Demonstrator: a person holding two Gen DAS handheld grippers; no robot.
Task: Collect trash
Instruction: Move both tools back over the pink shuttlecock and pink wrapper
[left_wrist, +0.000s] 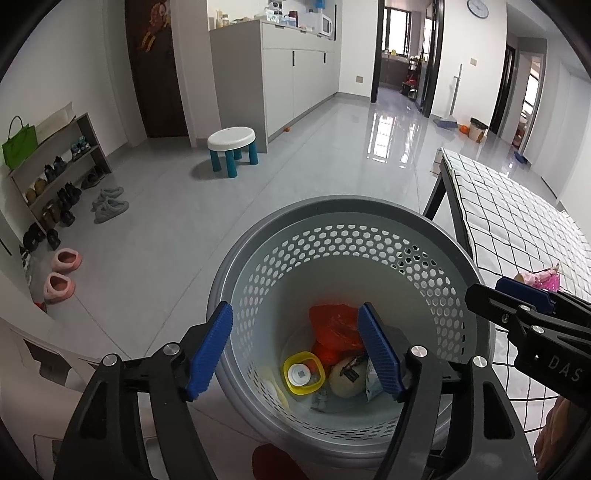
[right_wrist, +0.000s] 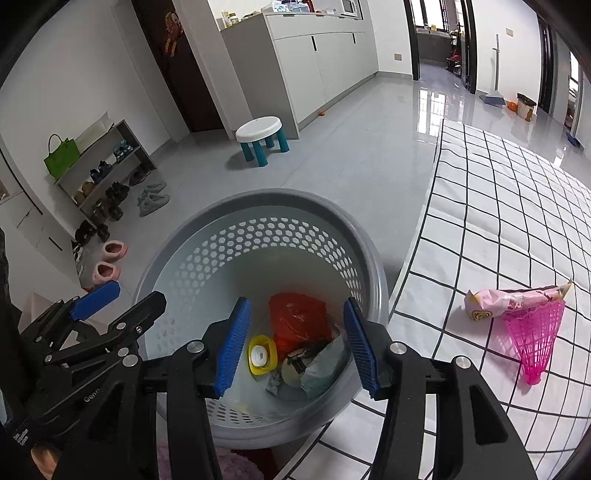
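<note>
Left wrist view: the left gripper (left_wrist: 295, 350) is held above the round grey perforated plastic waste basket (left_wrist: 369, 218), its blue ribbed fingers spread wide with nothing between them. At the bottom of the basket, a crumpled red plastic bag (left_wrist: 334, 326), a yellow-rimmed container with a white cap (left_wrist: 303, 373), a pale round object (left_wrist: 347, 376) and a light printed packet (left_wrist: 373, 384) are seen. The right gripper (left_wrist: 517, 295) enters from the right edge beside the basket rim; from this view it cannot be told whether its jaws are released or clenched. Behind it, a pink wrapper (left_wrist: 541, 278) lies on the white cloth with a black grid pattern (left_wrist: 498, 206). A white round stool with teal legs (left_wrist: 232, 149) stands on the grey tiled floor (left_wrist: 314, 162), well apart from the basket.

Right wrist view: the right gripper (right_wrist: 295, 343) is positioned over the same basket (right_wrist: 258, 199), released, with nothing grasped. The left gripper (right_wrist: 122, 299) is visible at the left, beside the basket rim. On the gridded cloth (right_wrist: 480, 177) to the right of the basket, a pink snack wrapper (right_wrist: 513, 301) lies touching a pink plastic shuttlecock (right_wrist: 535, 339).
</note>
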